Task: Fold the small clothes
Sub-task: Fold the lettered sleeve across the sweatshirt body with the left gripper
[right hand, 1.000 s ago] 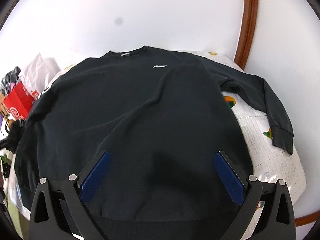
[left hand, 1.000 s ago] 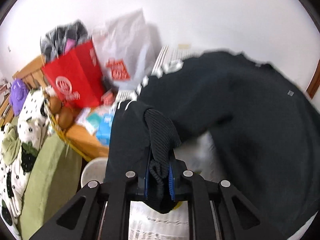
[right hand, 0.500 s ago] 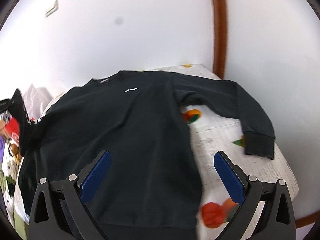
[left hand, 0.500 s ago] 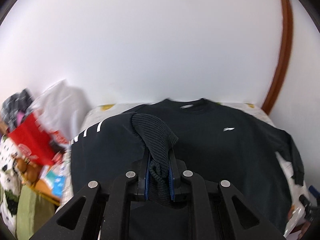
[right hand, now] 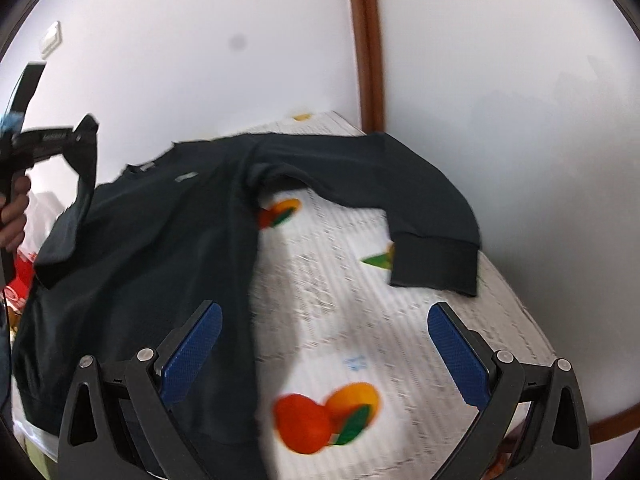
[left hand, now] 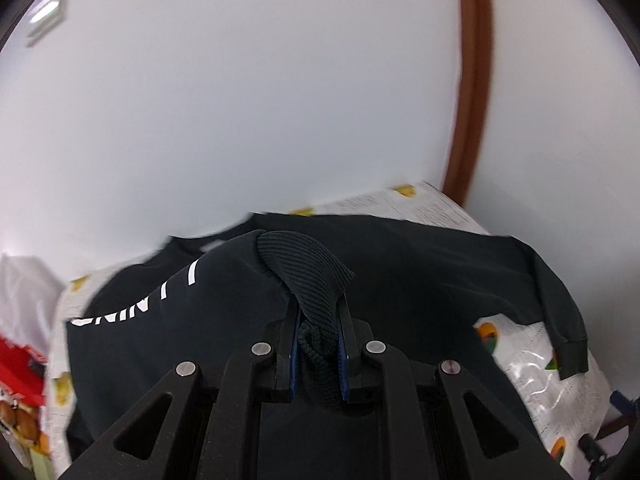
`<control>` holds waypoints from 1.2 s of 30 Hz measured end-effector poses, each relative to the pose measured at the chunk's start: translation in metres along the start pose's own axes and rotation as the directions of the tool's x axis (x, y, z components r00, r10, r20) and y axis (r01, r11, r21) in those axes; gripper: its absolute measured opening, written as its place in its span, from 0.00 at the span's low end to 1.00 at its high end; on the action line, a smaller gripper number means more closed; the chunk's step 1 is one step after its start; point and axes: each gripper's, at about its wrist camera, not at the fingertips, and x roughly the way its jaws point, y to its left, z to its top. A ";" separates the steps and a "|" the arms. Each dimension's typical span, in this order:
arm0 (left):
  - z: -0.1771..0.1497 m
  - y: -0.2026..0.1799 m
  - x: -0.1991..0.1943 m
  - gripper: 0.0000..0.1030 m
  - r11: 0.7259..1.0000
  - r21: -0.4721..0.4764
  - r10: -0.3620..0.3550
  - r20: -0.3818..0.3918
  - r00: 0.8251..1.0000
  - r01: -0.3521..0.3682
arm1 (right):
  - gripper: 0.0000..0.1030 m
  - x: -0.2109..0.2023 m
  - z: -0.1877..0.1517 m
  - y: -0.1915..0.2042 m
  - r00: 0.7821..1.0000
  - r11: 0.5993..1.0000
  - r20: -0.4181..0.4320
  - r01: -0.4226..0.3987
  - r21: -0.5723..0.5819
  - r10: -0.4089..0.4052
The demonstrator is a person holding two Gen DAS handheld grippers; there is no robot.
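Note:
A black sweatshirt (right hand: 160,248) lies face up on a table covered with a white fruit-print cloth (right hand: 344,312). My left gripper (left hand: 319,354) is shut on the ribbed cuff (left hand: 308,268) of the left sleeve and holds it raised over the body; the sleeve shows white lettering (left hand: 132,308). In the right wrist view the left gripper (right hand: 82,148) is at the far left with the sleeve hanging from it. My right gripper (right hand: 324,352) is open and empty above the cloth, right of the shirt's hem. The right sleeve (right hand: 400,200) lies spread out, its cuff (right hand: 434,266) ahead of it.
A white wall with a brown trim strip (right hand: 366,40) stands behind the table. A red bag (left hand: 20,368) and a white plastic bag (left hand: 24,292) sit past the table's left edge. The table's right edge (right hand: 532,320) curves close to my right fingertip.
My left gripper has carried the sleeve cuff up and rightward over the shirt body. My right gripper has moved right, off the shirt's hem, to above the bare cloth.

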 end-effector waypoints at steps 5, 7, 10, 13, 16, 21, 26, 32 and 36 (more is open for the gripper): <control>-0.007 -0.026 0.031 0.14 0.999 0.019 -0.042 -0.057 0.997 0.043 | 0.98 0.018 -0.006 -0.007 0.999 1.000 -0.050 0.002 0.009 -0.001; -0.014 -0.029 0.037 0.15 0.998 0.034 -0.045 -0.079 0.996 0.048 | 0.98 0.022 -0.005 -0.003 0.998 1.000 -0.056 -0.003 0.000 0.003; -0.027 -0.028 0.033 0.33 0.998 0.039 -0.048 -0.085 0.995 0.051 | 0.98 0.022 -0.002 0.009 0.999 1.000 -0.051 -0.013 -0.020 0.012; -0.038 -0.018 0.019 0.41 0.997 0.036 -0.060 -0.075 0.995 0.063 | 0.98 0.019 0.005 0.026 0.999 0.998 -0.035 -0.039 -0.049 0.037; -0.048 0.004 0.002 0.44 0.999 0.020 -0.042 -0.068 0.997 0.043 | 0.98 0.018 0.016 0.052 0.997 0.993 -0.021 -0.079 -0.091 0.077; -0.069 0.070 -0.025 0.49 0.998 -0.039 0.040 -0.074 0.996 -0.043 | 0.97 0.024 0.036 0.110 0.990 0.970 -0.024 -0.143 -0.199 0.141; -0.104 0.159 -0.043 0.56 0.979 -0.106 0.163 -0.118 0.980 -0.175 | 0.88 0.042 0.053 0.158 0.986 0.945 -0.039 -0.169 -0.281 0.165; -0.162 0.263 -0.045 0.57 0.919 -0.211 0.286 -0.228 0.931 -0.334 | 0.87 0.093 0.082 0.196 0.990 0.932 -0.070 -0.141 -0.333 0.125; -0.194 0.304 -0.040 0.57 0.897 -0.237 0.303 -0.286 0.909 -0.373 | 0.72 0.135 0.099 0.200 0.986 0.931 -0.120 -0.147 -0.334 0.112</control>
